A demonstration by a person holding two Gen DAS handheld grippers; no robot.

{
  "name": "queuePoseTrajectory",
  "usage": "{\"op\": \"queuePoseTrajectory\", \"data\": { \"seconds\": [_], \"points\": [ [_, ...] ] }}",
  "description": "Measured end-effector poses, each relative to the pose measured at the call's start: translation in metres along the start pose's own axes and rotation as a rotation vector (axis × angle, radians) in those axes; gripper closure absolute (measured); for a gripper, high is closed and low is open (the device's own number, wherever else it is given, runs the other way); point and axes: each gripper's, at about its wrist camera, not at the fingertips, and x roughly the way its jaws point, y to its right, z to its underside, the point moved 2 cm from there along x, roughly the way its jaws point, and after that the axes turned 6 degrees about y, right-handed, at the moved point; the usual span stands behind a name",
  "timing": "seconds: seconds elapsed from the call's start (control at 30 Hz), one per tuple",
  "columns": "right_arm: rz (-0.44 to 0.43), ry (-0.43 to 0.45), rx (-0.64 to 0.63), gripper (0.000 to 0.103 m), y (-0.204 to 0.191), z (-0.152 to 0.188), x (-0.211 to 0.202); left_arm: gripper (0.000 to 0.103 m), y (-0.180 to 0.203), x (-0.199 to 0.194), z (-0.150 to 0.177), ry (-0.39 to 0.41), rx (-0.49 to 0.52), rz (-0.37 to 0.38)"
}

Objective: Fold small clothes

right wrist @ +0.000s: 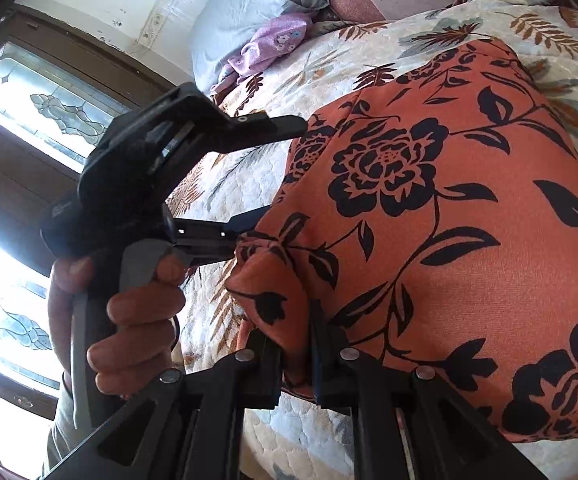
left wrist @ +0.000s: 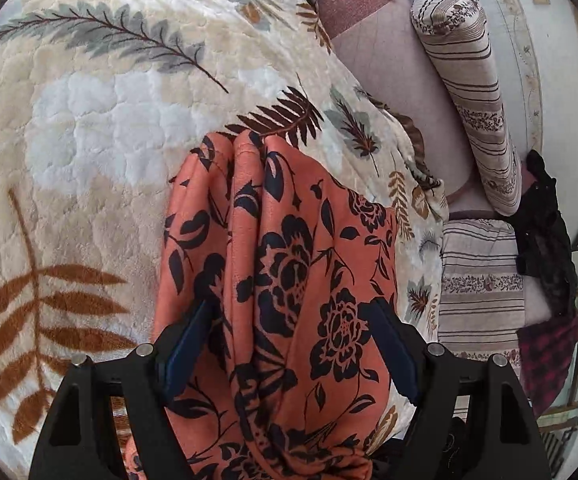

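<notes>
An orange garment with a black flower print (left wrist: 289, 264) lies on the leaf-patterned bedspread (left wrist: 89, 152). My left gripper (left wrist: 289, 312) stands open, its blue-padded fingers (left wrist: 187, 344) wide apart with a bunched fold of the garment running between them. In the right wrist view the left gripper (right wrist: 277, 176) shows from the side, held by a hand (right wrist: 137, 320), one finger above the garment's edge and one at it. My right gripper (right wrist: 295, 344) is shut on a near corner of the orange garment (right wrist: 449, 208); the cloth is pinched between its pads.
A striped bolster (left wrist: 469, 92) and a striped cushion (left wrist: 481, 280) lie past the bedspread's right edge, with a black garment (left wrist: 545, 232) and plaid cloth (left wrist: 549, 356). A lilac garment (right wrist: 265, 48) and grey-blue clothes (right wrist: 249, 4) sit at the head. A patterned-glass window (right wrist: 49, 108) stands left.
</notes>
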Motion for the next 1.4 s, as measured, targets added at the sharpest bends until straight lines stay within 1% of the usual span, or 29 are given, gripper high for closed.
{"op": "queuePoseTrajectory", "data": {
  "seconds": [0.03,0.07,0.1,0.13,0.17,0.2,0.3,0.37,0.4,0.43,0.47,0.5,0.53,0.57,0.63,0.67,0.77,0.87,0.9,0.93,1.03,1.13,1.17,1.2,1.23,1.27,1.33,1.37,1.4],
  "points": [
    [-0.001,0.0,-0.007,0.091,0.0,0.0,-0.001,0.025,0.002,0.003,0.0,-0.007,-0.002,0.011],
    [-0.001,-0.001,-0.014,0.091,0.0,0.001,-0.002,0.034,0.006,0.006,-0.003,0.0,0.005,0.016],
    [0.002,-0.002,-0.022,0.091,-0.001,0.002,-0.003,0.072,0.01,0.007,-0.003,0.005,0.022,0.006],
    [0.005,0.0,-0.029,0.091,-0.002,0.002,-0.005,0.089,0.014,0.009,-0.004,-0.004,0.048,-0.024],
    [0.009,0.004,-0.036,0.091,-0.003,0.002,-0.007,0.09,0.02,0.007,-0.003,0.004,0.081,-0.038],
    [0.005,0.007,-0.038,0.091,-0.004,0.002,-0.009,0.09,0.027,0.002,-0.002,0.024,0.116,-0.037],
    [-0.009,0.024,-0.049,0.091,-0.012,0.001,-0.019,0.09,0.046,-0.032,0.01,0.117,0.209,0.0],
    [-0.025,0.019,-0.064,0.091,-0.02,0.005,-0.023,0.09,0.042,-0.052,0.017,0.165,0.216,0.024],
    [-0.029,0.012,-0.071,0.09,-0.022,0.009,-0.023,0.09,0.033,-0.055,0.019,0.178,0.214,0.015],
    [-0.025,0.001,-0.074,0.089,-0.023,0.013,-0.02,0.09,0.021,-0.053,0.018,0.17,0.209,-0.003],
    [-0.013,-0.013,-0.077,0.088,-0.023,0.017,-0.015,0.09,0.003,-0.043,0.016,0.141,0.176,-0.023],
    [-0.004,-0.036,-0.079,0.083,-0.022,0.021,-0.009,0.09,-0.016,-0.032,0.013,0.09,0.136,-0.042],
    [0.001,-0.063,-0.071,0.078,-0.02,0.026,-0.004,0.09,-0.032,-0.018,0.012,0.041,0.12,-0.066],
    [-0.002,-0.078,-0.056,0.077,-0.018,0.03,-0.001,0.089,-0.043,-0.012,0.012,0.029,0.11,-0.049],
    [-0.016,-0.069,-0.055,0.076,-0.019,0.033,-0.005,0.088,-0.057,-0.013,0.009,0.015,0.066,0.046],
    [-0.028,-0.066,-0.06,0.076,-0.02,0.033,-0.008,0.087,-0.06,-0.015,0.007,0.009,0.054,0.065],
    [-0.06,-0.074,-0.063,0.071,-0.021,0.028,-0.012,0.086,-0.058,-0.014,0.005,-0.006,0.087,0.06],
    [-0.088,-0.08,-0.08,0.058,-0.03,0.029,-0.014,0.086,-0.054,-0.013,0.005,-0.009,0.094,0.055],
    [-0.11,-0.082,-0.094,0.041,-0.038,0.034,-0.012,0.086,-0.053,-0.013,0.005,-0.009,0.103,0.053],
    [-0.125,-0.087,-0.118,0.032,-0.044,0.037,-0.011,0.086,-0.05,-0.015,0.005,-0.006,0.117,0.046],
    [-0.151,-0.12,-0.162,0.032,-0.057,0.047,0.004,0.087,-0.034,-0.021,0.005,0.018,0.208,0.006],
    [-0.15,-0.118,-0.131,0.032,-0.053,0.046,0.01,0.087,-0.015,-0.03,0.006,0.055,0.306,0.006],
    [-0.153,-0.114,-0.121,0.032,-0.051,0.046,0.011,0.087,-0.013,-0.029,0.006,0.063,0.332,-0.002],
    [-0.153,-0.115,-0.113,0.032,-0.049,0.045,0.013,0.087,-0.014,-0.025,0.006,0.06,0.348,-0.028],
    [-0.156,-0.121,-0.108,0.031,-0.048,0.045,0.016,0.087,-0.02,-0.018,0.005,0.049,0.351,-0.058],
    [-0.156,-0.132,-0.106,0.031,-0.048,0.044,0.023,0.086,-0.027,-0.013,0.003,0.037,0.332,-0.062],
    [-0.154,-0.145,-0.107,0.031,-0.045,0.046,0.028,0.083,-0.039,-0.014,0.0,0.036,0.289,-0.013],
    [-0.16,-0.145,-0.102,0.03,-0.043,0.047,0.029,0.082,-0.043,-0.016,-0.001,0.035,0.266,0.0],
    [-0.167,-0.144,-0.094,0.03,-0.041,0.047,0.028,0.078,-0.044,-0.02,-0.001,0.041,0.251,0.0]
  ]
}}
